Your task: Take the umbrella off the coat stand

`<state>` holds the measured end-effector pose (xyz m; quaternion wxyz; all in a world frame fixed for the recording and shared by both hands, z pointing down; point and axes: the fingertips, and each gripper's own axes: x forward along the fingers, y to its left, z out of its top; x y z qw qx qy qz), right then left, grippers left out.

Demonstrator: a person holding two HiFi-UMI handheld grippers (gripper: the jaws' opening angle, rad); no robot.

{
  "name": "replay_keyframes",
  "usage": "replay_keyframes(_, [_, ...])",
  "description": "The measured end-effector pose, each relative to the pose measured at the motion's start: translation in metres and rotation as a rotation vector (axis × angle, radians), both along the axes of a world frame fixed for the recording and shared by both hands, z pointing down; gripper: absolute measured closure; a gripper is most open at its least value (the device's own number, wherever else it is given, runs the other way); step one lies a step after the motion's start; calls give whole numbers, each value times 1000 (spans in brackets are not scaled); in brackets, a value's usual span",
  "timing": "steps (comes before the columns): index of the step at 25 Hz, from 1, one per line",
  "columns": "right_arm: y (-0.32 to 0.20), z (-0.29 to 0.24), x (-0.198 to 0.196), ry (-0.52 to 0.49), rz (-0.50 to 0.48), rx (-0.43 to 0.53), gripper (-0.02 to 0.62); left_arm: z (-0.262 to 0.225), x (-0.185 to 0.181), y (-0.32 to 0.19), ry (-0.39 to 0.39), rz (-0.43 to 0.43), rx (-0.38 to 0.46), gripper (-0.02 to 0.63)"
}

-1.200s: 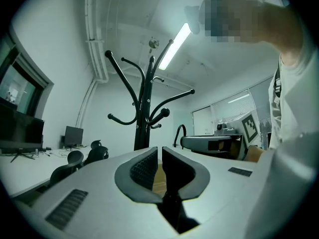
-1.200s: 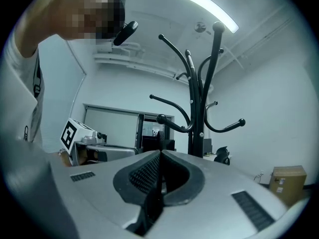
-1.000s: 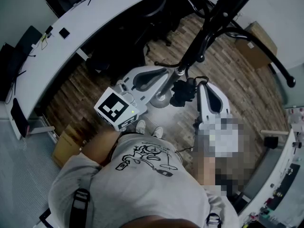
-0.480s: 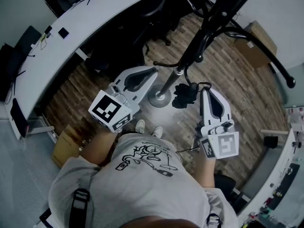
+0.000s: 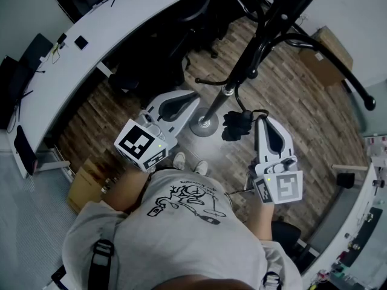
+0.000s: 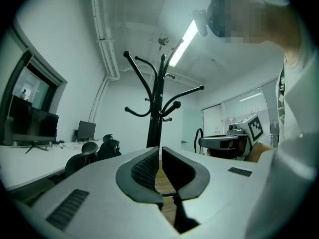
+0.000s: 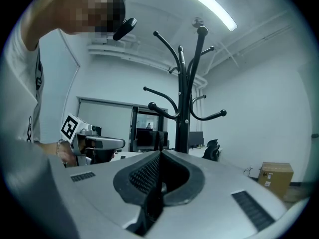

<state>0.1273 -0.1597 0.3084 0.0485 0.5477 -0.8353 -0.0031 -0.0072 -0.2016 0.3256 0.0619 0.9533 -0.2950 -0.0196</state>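
Observation:
The black coat stand (image 5: 242, 65) slants down from the upper right to its round base (image 5: 202, 125) on the wood floor. A folded black umbrella (image 5: 237, 124) hangs off the stand, just right of the pole, by a thin strap. My right gripper (image 5: 258, 118) is shut on that strap; in the right gripper view the umbrella's body is hidden below the jaws (image 7: 160, 153). My left gripper (image 5: 195, 94) is shut with nothing in it, left of the pole. The stand (image 6: 155, 118) rises ahead of its jaws.
A long curved white desk (image 5: 91, 47) runs along the left, with black office chairs (image 5: 199, 11) behind the stand. Cardboard boxes sit at the upper right (image 5: 329, 56) and lower left (image 5: 84, 183). The stand's hooks (image 5: 357, 89) reach out to the right.
The left gripper has drawn back from the pole toward the lower left. The right gripper has pulled slightly back toward the person, and the umbrella has come with it.

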Motion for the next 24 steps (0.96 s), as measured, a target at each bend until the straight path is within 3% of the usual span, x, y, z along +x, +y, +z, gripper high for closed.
replay_keyframes(24, [11,8,4,-16,-12,-3,584,0,-3,5,-7,5,3,580])
